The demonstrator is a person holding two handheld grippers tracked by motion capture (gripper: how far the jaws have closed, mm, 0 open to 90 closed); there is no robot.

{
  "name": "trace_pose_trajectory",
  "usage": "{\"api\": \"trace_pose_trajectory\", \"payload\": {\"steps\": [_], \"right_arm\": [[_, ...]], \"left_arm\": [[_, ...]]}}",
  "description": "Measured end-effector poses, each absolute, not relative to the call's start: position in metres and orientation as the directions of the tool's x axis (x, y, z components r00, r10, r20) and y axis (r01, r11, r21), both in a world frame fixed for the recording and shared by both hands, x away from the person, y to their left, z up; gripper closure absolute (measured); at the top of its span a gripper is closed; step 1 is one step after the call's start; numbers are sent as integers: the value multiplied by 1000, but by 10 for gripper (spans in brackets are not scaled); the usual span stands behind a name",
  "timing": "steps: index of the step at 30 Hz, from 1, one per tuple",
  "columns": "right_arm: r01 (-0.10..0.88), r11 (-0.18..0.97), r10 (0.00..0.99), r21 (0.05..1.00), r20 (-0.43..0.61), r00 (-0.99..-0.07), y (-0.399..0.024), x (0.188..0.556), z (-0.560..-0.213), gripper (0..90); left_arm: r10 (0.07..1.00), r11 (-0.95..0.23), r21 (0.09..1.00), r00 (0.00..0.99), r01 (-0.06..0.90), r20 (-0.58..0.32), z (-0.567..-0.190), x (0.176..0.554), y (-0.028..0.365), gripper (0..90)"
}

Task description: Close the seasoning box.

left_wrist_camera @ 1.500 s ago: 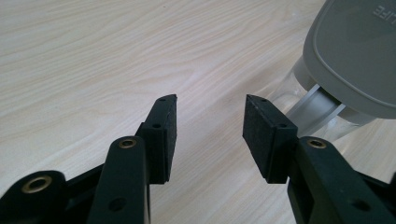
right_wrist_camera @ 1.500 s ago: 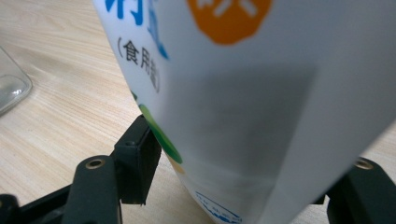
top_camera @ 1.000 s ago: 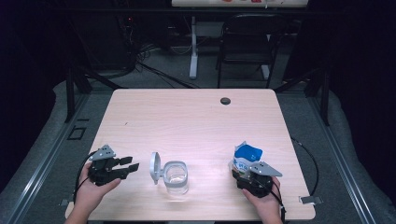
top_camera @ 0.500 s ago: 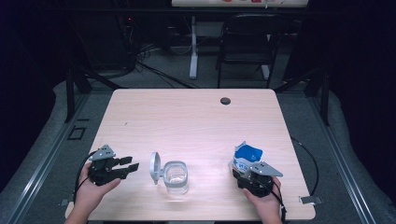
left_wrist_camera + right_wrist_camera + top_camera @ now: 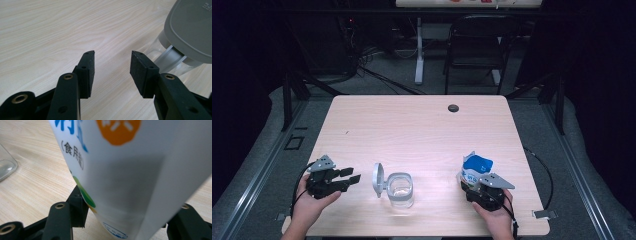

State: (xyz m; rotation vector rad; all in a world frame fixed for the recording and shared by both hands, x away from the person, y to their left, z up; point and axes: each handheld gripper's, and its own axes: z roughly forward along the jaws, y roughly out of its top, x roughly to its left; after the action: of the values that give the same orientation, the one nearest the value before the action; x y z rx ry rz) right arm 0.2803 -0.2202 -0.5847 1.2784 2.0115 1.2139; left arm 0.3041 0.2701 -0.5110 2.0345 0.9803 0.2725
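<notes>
**Gripping the pouch at the worktop's right front**

Sitting near the front edge of the pale wood worktop (image 5: 412, 125), the right tool (image 5: 476, 186) is wrapping its 2 black jaws around a white pouch (image 5: 475, 169) with a blue top. In the right gripper view the pouch (image 5: 130, 177) is standing between the jaws with blue print, an orange badge and a green spot on it, and the jaws have just been closing in a bit; the left pad is touching its lower edge, the right one is hiding behind it.

The left tool (image 5: 353, 176) is resting at the left front, jaws gaping wide with nothing between them, pointing toward a clear glass jar (image 5: 400, 190). The jar is standing between the 2 hands, with its grey lid (image 5: 378, 179) flipped up on the side facing the left tool. In the left gripper view that lid (image 5: 192, 27) is looming just past the right pad (image 5: 141, 72), not touching it.
</notes>
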Motion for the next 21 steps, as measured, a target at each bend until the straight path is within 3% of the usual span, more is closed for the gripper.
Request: {"api": "trace_pose_trajectory", "payload": {"steps": [21], "right_arm": [[477,165,881,863,88,-464,-218,282,-585,426]], "left_arm": [[728,-341,763,668,549,-155,-513,305,270,554]]}}
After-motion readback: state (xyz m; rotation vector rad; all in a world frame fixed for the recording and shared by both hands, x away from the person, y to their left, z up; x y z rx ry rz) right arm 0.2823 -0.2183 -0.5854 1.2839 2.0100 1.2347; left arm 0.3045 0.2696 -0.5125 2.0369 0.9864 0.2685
